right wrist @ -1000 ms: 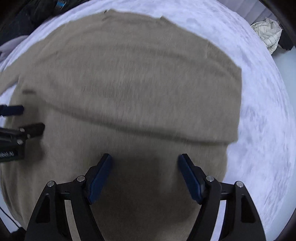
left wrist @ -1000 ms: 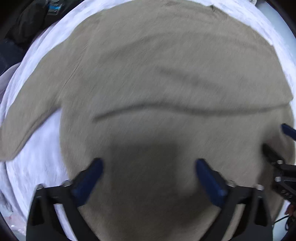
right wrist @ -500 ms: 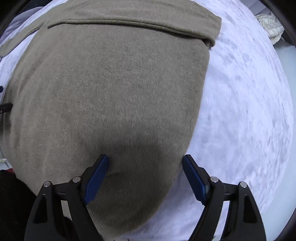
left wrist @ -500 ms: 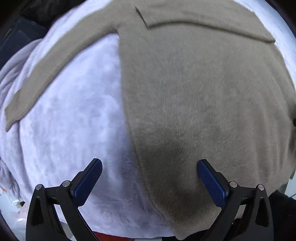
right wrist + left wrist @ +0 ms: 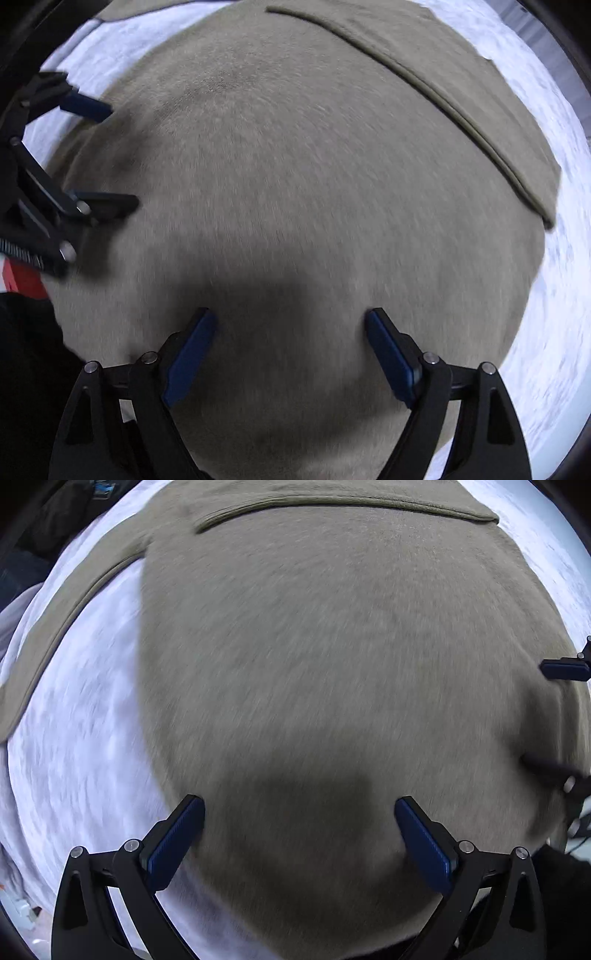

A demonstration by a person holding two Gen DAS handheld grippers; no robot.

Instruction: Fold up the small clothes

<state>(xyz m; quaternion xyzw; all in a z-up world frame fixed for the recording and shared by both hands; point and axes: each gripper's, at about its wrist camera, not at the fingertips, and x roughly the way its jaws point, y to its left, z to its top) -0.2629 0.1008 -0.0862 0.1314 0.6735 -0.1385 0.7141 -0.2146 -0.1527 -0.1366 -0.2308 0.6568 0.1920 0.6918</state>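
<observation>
While both grippers are hanging over the cloth, the scene is reading like this, left to right:

Bedding: a white fleece blanket point(image 5: 77, 760) is lying under everything, soft, mottled and rounded by the lens; one blanket.

Sleeve: one long tan sleeve point(image 5: 55, 627) is stretching away across the blanket at the far left, flat, with a seamed edge.

Garment: one tan knit sweater point(image 5: 332, 664) is lying flat on the blanket, fuzzy and fine-ribbed; a folded-over band with a thick hem point(image 5: 461, 110) is crossing its far end.

Left gripper: the left gripper point(image 5: 299, 830) is showing two black fingers with blue ribbed pads point(image 5: 173, 842), spread wide and holding nothing, poised over the sweater's near-left part.

Right gripper: the right gripper point(image 5: 290, 354) is also standing wide, two blue pads point(image 5: 391, 362) apart, gripping nothing, above the sweater's near-right part.

Count: two grippers, four pads, one garment.

Sharpness: both views are smearing with blur, so whether the pads are touching the knit cannot be told.
</observation>
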